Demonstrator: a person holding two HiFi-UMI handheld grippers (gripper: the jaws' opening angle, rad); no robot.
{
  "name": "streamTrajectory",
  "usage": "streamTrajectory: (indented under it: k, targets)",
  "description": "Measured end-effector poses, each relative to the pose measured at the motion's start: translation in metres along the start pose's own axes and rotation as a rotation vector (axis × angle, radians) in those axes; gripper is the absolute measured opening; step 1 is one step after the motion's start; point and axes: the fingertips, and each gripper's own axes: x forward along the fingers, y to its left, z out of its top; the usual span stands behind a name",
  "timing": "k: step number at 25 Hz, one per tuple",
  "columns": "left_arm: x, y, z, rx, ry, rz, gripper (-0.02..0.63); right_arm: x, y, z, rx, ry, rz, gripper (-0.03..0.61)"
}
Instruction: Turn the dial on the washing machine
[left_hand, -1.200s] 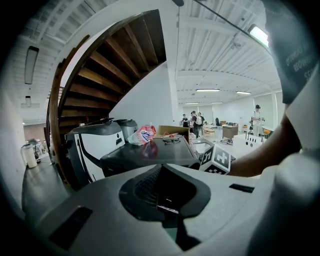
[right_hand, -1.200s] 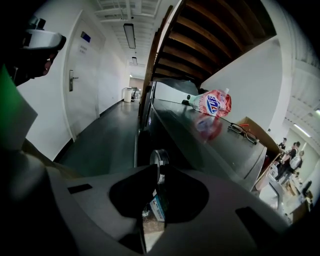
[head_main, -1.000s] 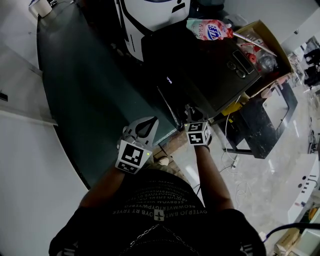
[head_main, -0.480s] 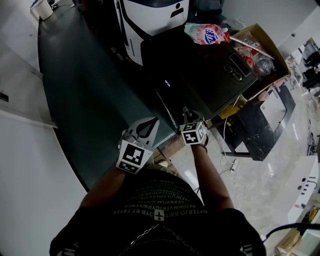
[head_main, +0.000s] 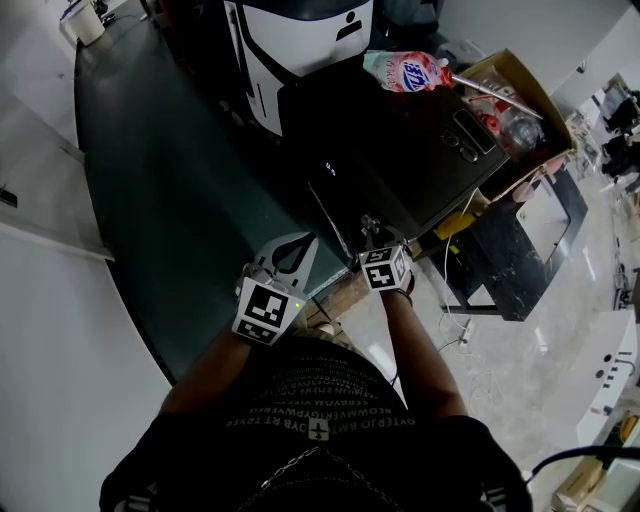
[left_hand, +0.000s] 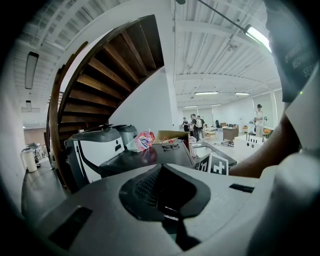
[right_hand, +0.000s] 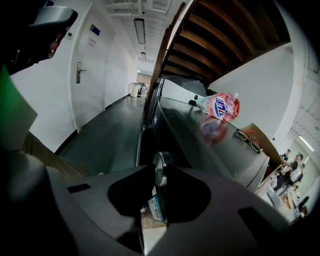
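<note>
Shift: right gripper (head_main: 372, 228) is carried slightly left in the frame.
Right jaws: clamped on dial (right_hand: 159, 169), which is half hidden.
Left gripper (left_hand: 161, 166): jaws pressed together, empty.

Washing machine with things on top and neighbours around it

A pouch (head_main: 405, 70) lies at the back of the washing machine (head_main: 400, 150) top, and glasses (right_hand: 247, 140) lie on the same top, nearer its right side. A cardboard box (head_main: 538, 88) stands just right of the machine, and another appliance (head_main: 300, 40) stands behind it to the left. The dial (right_hand: 159, 169) is on the machine's front, between the tips of the right claw (head_main: 372, 228). The left claw (head_main: 300, 245) is to the left, apart from the machine.
</note>
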Motion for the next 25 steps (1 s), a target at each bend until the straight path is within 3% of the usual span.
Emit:
streamTrajectory:
  k: [5,14,25]
  targets:
    - [-0.001,-0.003,0.001,-0.001,0.001,-0.004,-0.002,-0.002,-0.001,0.017,-0.026,-0.030,-0.001,0.063]
    - [-0.001,-0.005,-0.001,-0.006,0.003,-0.015,-0.002,0.004,0.002,0.013,-0.033,-0.003,-0.009,0.044]
    - [-0.003,0.001,-0.007,-0.007,0.026,-0.024,-0.002,0.000,-0.003,-0.003,0.031,0.018,-0.013,0.054]
